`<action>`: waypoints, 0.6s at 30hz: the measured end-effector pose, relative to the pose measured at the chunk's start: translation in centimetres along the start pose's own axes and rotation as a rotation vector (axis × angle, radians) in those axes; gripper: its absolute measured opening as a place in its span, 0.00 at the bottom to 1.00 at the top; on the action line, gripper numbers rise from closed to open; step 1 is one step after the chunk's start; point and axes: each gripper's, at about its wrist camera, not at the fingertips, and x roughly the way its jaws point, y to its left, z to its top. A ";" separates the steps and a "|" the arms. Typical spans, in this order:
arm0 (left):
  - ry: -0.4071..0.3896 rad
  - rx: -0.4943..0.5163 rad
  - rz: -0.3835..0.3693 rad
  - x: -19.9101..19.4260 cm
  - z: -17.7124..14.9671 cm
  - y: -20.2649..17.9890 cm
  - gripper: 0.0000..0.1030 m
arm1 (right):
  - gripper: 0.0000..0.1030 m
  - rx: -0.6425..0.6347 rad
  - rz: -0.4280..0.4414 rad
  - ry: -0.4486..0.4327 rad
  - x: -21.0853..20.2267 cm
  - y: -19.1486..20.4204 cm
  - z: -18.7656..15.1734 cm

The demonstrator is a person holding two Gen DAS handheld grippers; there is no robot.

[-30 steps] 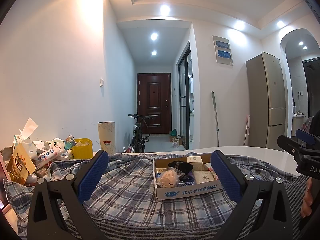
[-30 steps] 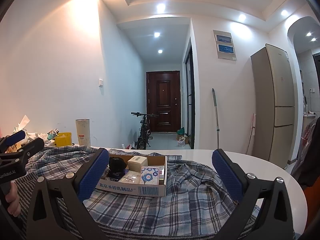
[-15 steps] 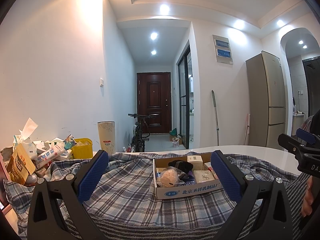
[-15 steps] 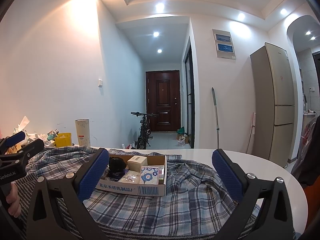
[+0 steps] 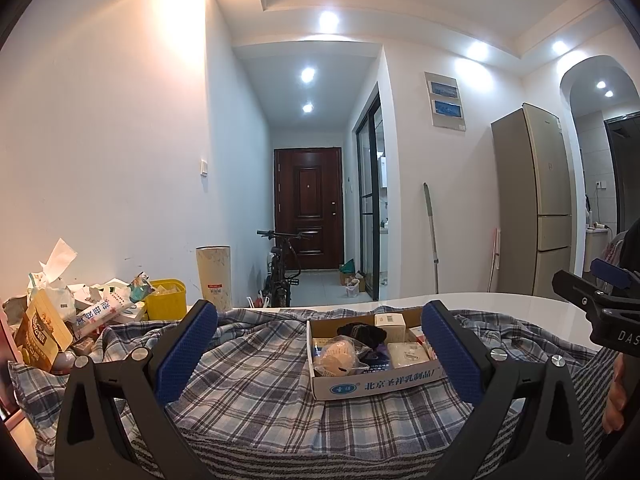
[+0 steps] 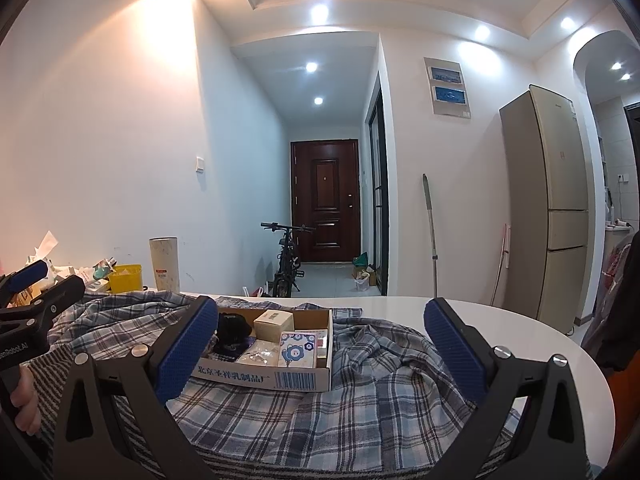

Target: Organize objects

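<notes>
On plaid cloth [image 5: 256, 360]: box [image 5: 376, 384], maybe toiletries.

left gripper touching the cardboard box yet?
Apart. The left wrist view shows the left gripper open with plaid cloth visible between its fingertips and the cardboard box; the right wrist view shows it held off to the side.

One cardboard box [image 5: 376, 384] sits on one plaid cloth [image 5: 256, 364], holding one black bundle [image 5: 362, 334], one bagged round item [image 5: 338, 356], one floral-print pack [image 6: 298, 350] and at least two small cream boxes [image 6: 274, 324]; the rest inside is too crowded to count. One yellow tub [image 5: 166, 304], one tall paper tube [image 5: 214, 276], one bicycle [image 5: 282, 268], one fridge [image 5: 536, 204]. Two grippers, left gripper [image 5: 320, 354] and right gripper [image 6: 322, 354], each with two blue pads spread wide.
</notes>
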 end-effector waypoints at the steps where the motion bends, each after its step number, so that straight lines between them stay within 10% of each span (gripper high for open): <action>1: 0.001 -0.001 0.000 0.0 0.1 -0.1 1.00 | 1.00 0.001 0.000 0.000 0.0 0.0 0.1; 18: 0.003 0.001 0.000 0.1 0.0 -0.1 1.00 | 1.00 -0.010 -0.010 -0.011 -0.3 0.2 0.3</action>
